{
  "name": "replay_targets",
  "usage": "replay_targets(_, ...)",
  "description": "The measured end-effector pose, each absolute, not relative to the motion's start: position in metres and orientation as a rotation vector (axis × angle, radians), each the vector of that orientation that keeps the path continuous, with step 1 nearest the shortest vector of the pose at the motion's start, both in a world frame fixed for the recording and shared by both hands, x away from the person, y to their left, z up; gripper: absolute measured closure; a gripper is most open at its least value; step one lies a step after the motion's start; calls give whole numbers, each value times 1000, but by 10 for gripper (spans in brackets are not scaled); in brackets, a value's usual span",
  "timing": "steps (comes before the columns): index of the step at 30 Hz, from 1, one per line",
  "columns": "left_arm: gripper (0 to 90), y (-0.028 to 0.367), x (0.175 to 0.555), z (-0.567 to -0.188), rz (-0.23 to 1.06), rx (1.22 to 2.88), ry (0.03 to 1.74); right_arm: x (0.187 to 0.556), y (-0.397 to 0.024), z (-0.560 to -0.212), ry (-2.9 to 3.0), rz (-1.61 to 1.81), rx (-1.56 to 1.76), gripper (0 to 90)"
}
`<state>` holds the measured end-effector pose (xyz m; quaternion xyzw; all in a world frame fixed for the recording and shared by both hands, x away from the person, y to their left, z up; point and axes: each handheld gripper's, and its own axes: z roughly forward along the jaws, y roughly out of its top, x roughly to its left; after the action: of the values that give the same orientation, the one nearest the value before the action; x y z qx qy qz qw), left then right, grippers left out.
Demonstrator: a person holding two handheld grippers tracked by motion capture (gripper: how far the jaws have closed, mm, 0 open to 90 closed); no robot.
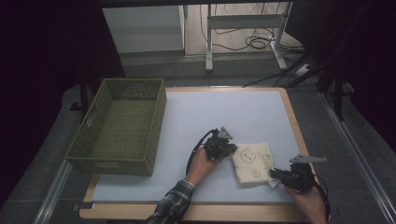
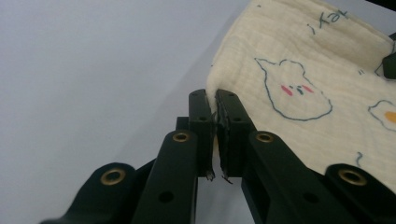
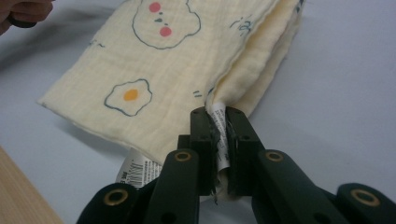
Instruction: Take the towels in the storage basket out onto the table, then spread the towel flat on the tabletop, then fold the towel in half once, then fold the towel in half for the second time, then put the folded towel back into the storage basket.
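High view: with both grippers' fingers clamped on corners of the folded printed cloth [image 1: 252, 163] near the worktop's [image 1: 219, 116] right front edge, it should be lifted evenly, kept taut.

The care tag [image 3: 140, 169] on the cloth [image 3: 154, 84] bears unreadable print.
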<state>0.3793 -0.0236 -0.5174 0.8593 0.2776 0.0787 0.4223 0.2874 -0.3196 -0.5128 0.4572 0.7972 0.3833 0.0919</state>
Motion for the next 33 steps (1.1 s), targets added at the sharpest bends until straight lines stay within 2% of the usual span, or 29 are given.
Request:
replay_targets(14,857,2,374,-491,288,2133,693,289,-298,-489,2403,1190,1259,831)
replay_targets(33,854,34,375,-473,356,2142,747,303,-264,-476,2437,1225,1153,830)
